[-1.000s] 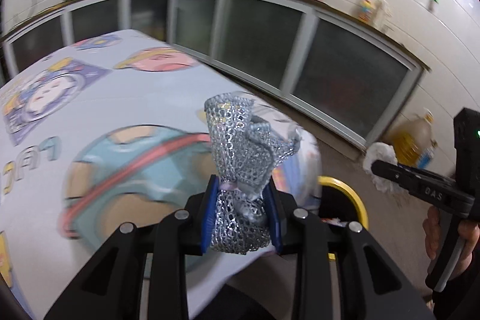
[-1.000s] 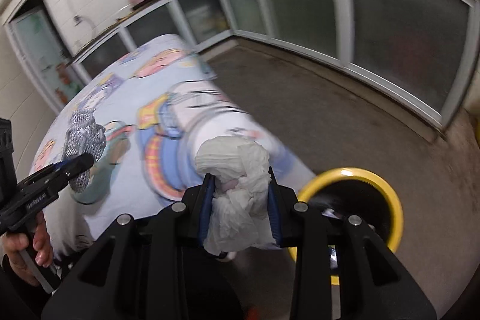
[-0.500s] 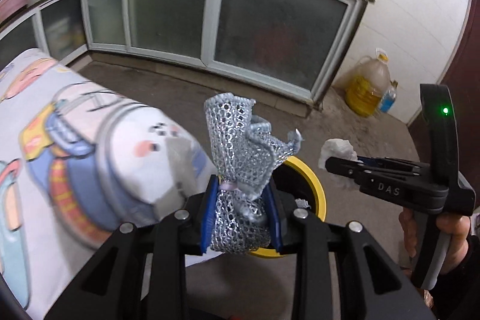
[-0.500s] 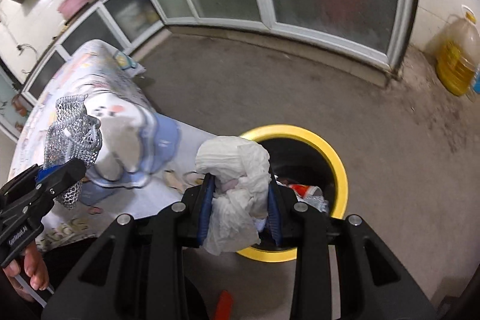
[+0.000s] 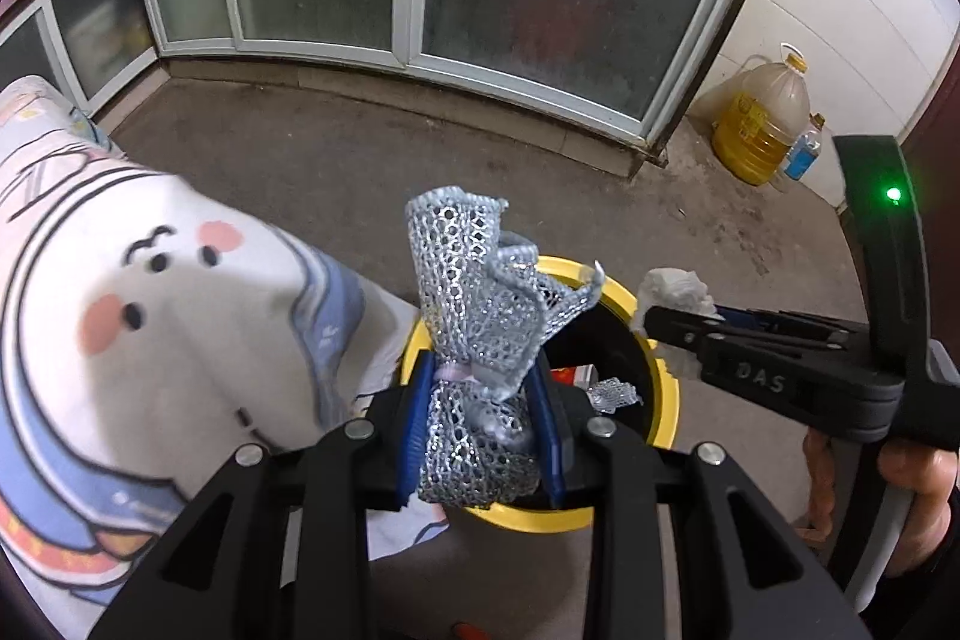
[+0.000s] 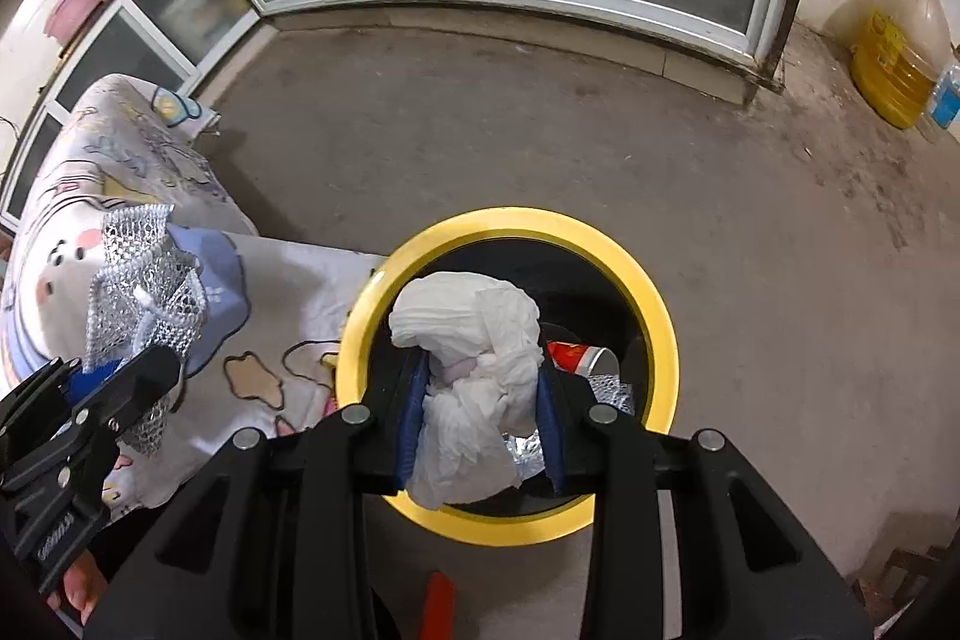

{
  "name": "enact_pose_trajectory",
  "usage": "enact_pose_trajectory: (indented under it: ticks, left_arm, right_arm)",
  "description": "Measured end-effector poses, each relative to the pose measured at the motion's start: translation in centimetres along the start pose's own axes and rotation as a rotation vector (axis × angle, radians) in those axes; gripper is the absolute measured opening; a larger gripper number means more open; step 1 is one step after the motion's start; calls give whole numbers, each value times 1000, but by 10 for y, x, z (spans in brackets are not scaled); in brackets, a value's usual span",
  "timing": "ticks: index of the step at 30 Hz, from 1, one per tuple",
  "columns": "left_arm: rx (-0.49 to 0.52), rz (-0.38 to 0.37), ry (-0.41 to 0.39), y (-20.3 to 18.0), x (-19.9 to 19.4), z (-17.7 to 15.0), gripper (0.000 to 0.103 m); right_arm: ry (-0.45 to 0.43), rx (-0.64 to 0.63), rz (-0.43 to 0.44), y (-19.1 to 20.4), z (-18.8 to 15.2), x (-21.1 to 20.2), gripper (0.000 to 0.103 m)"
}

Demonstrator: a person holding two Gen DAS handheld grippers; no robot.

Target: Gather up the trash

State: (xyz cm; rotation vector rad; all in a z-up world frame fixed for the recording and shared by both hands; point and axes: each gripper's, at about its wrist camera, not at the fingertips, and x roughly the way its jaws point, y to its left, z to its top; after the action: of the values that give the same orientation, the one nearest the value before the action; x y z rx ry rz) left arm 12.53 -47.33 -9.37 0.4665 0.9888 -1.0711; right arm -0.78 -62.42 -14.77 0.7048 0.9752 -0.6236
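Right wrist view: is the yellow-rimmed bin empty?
No. Inside the yellow-rimmed bin, a red can and crumpled silver scraps lie on its dark bottom, behind the white tissue.

We see a silver mesh wrapper (image 5: 474,316), white tissue (image 6: 480,340), a yellow-rimmed black bin (image 6: 654,292), and a cartoon-print cloth (image 5: 150,316).

The letters "DAS" are seen embossed on the black body of the right hand-held gripper (image 5: 678,325), read in the left wrist view. A yellow label is borne by the large oil jug (image 5: 761,124), but its print is too small to be read. Nothing legible is made out on the blue-labelled bottle (image 5: 804,154) beside it.
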Motion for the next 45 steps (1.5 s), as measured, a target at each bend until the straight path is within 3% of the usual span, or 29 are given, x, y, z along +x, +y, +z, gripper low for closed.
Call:
enact_pose_trajectory:
  ticks: [2,3,4,5,7,12,19,27,30,34,37,39,42,45]
  left_arm:
    - [-4,-5,0,-1,1,1,34]
    - [-9,-10,0,1,2,2,47]
    - [-19,-3,-5,2,2,1,63]
    - [-25,5,-16,3,0,0,69]
    - [-37,3,-29,4,-2,-3,79]
    - [-75,-5,-30,9,-5,-10,95]
    - [-179,-88,-65,27,-29,-23,95]
    - [-107,-128,-235,35,-107,-46,95]
    - [-49,-90,-322,33,-142,-56,95]
    - [-12,-21,-476,32,-198,-77,95]
    - [3,106,-561,28,-234,-94,95]
    - [17,141,-611,26,-257,-109,95]
    - [20,137,-627,21,-281,-128,95]
    - [43,180,-661,14,-298,-146,95]
  right_arm:
    - [2,-4,-27,1,1,4,38]
    - [6,-1,-39,0,1,6,42]
    - [6,10,-55,-3,0,8,53]
    - [0,24,-63,-6,-1,8,62]
    - [-3,50,-67,-12,-3,8,65]
    - [-3,93,-100,-29,-12,5,72]
    - [-118,118,-181,-36,-43,-38,95]
    - [-379,242,-85,-28,-80,-130,95]
    - [-501,210,-103,-7,-98,-171,95]
    - [-640,106,-217,37,-127,-218,95]
    - [-748,73,-349,71,-159,-244,95]
    - [-790,73,-433,91,-181,-257,95]
    - [-831,59,-469,111,-204,-272,95]
    - [-910,62,-436,120,-225,-297,95]
